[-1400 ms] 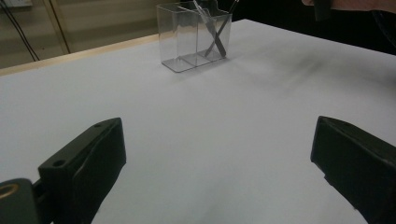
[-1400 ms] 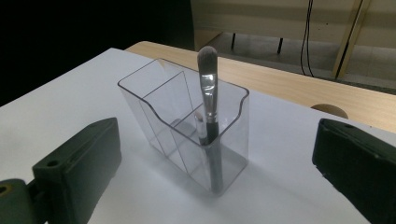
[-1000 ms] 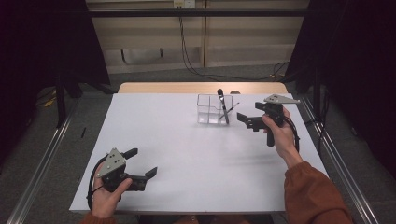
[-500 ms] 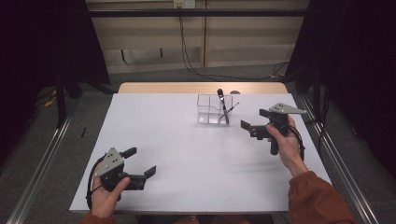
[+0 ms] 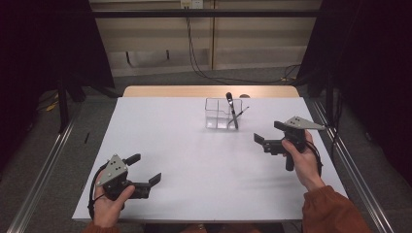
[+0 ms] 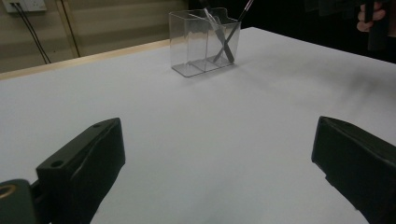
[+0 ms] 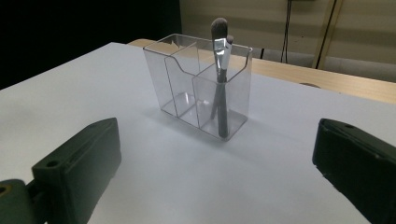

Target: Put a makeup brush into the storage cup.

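Clear organizer (image 7: 187, 93) holds black-handled, silver-banded brushes (image 7: 220, 84) on a white table (image 5: 194, 160); black claws.

a clear divided organizer (image 5: 217, 114) stands upright mid-table — two dark makeup brushes (image 7: 219, 84) lean crossed in one end compartment.

Dim, dark-edged frames; soft, faint shadows

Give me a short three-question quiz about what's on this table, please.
1. True or false: the clear organizer stands upright on the white table.
2. Which section holds the makeup brushes: A, an end section; B, the middle one?
3. The right gripper has its fingers spread wide or closed?

Key: 1 true. 2 A. 3 spread wide, holding nothing, like the left gripper.
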Tool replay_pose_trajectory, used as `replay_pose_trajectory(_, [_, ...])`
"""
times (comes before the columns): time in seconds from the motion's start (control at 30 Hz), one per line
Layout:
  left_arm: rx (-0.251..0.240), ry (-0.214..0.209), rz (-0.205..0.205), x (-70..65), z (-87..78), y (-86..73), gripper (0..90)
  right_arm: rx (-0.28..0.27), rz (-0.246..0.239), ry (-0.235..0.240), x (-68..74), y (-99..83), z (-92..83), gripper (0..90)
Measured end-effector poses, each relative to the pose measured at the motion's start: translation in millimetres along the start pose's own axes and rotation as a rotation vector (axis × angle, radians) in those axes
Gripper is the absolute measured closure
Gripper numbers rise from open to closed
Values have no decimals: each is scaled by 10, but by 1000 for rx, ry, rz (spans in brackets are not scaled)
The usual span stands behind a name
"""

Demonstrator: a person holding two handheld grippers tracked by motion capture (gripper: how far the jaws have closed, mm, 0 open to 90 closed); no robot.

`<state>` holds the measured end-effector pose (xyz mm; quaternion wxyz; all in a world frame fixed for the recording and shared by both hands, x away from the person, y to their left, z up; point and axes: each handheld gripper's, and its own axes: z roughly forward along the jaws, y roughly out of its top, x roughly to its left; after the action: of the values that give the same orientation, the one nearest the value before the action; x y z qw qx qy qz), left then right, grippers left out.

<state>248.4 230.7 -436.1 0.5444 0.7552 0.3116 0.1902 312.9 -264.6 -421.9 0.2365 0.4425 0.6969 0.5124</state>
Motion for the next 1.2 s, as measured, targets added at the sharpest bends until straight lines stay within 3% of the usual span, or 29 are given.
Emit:
replay_pose_trajectory(0.77, [-10, 24, -3, -16, -64, -14, 30, -8, 16, -33, 35, -317, -404, 11])
replay_pose_trajectory(1.07, [-25, 35, -19, -15, -71, -27, 31, -55, 23, -50, 80, -480, -600, 3])
replay_pose_trajectory(1.2, [-35, 50, -47, -11, -68, -30, 33, -58, 32, -59, 80, -557, -674, 3])
